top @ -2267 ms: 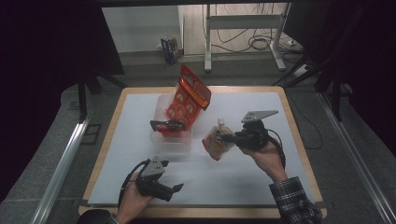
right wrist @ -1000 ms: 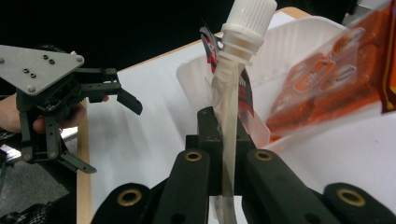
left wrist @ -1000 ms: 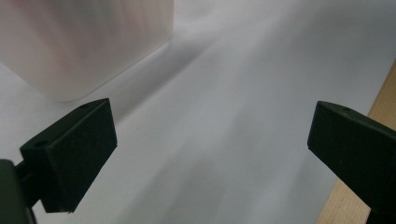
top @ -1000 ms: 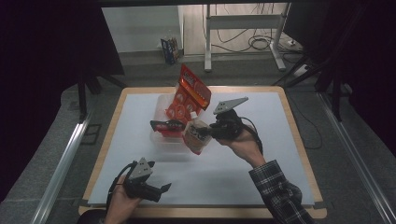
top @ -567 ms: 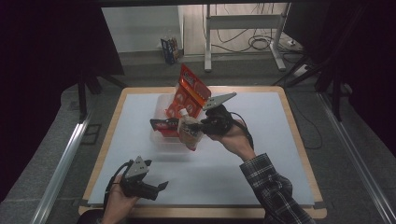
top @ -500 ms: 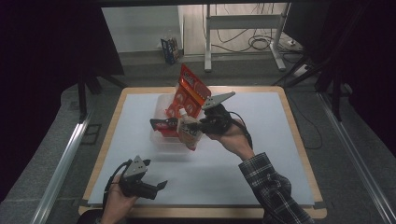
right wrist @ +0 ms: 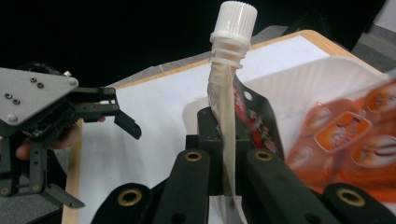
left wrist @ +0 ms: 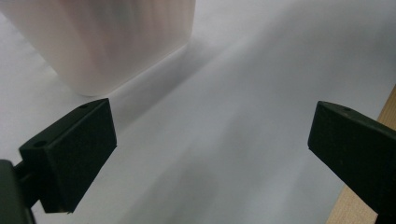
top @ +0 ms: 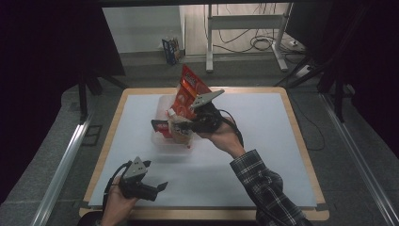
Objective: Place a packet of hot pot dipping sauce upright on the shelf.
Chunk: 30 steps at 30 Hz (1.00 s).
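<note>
We log the right gripper (top: 188,126) clenched on a cream spouted pouch (top: 179,132): in the right gripper view its fingers (right wrist: 189,179) pinch the pouch's (right wrist: 223,112) flattened neck, the white screw cap standing above the fingertips. From the high view the pouch hangs over the near part of a clear plastic bin (top: 162,139), just in front of an orange snack bag (top: 187,93) that stands upright in that bin. A dark red packet (top: 161,127) lies at the bin's left, beside the pouch. In the right gripper view the orange bag (right wrist: 348,135) sits to the right of the fingers and the dark packet (right wrist: 259,123) just behind them.

The left gripper (top: 157,189) rests low at the near left of the white surface (top: 263,136), released; in the left gripper view its fingers (left wrist: 74,154) stand wide apart with nothing between them, the bin's wall (left wrist: 109,39) ahead of the left fingertip.

Against 2.3 s ago, the right gripper has carried the pouch leftward from the open surface to the bin. The left gripper has drawn slightly nearer the person, open throughout.
</note>
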Tool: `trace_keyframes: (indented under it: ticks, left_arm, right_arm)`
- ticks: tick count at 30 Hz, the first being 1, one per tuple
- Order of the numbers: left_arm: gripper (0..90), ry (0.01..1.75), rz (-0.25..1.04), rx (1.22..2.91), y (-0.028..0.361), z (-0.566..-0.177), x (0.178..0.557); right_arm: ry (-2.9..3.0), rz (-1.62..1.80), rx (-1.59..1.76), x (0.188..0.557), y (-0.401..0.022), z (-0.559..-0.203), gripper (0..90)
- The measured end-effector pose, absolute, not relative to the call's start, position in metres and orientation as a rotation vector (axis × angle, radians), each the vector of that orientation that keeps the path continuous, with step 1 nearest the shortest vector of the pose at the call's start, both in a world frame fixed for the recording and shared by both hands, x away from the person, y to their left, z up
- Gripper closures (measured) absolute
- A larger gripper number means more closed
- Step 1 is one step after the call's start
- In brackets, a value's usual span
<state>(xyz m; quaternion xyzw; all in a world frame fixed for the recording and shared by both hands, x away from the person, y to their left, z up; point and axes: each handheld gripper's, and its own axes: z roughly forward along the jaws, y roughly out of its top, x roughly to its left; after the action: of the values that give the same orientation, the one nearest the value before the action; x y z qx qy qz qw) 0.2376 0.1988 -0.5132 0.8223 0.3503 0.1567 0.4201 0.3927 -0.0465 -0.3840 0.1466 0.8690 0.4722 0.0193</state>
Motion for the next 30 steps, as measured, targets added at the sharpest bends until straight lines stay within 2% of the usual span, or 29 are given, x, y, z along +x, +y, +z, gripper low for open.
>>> trace_keyframes:
  ticks: [20,30]
  left_arm:
    - [0.9,0.875,0.390,2.073,0.197,-0.514,0.238]
    - [0.9,0.875,0.390,2.075,0.197,-0.515,0.238]
  right_arm:
    - [2.754,1.516,0.475,0.401,-0.036,-0.390,88.8]
    - [2.792,1.403,0.510,0.404,-0.028,-0.402,88.8]
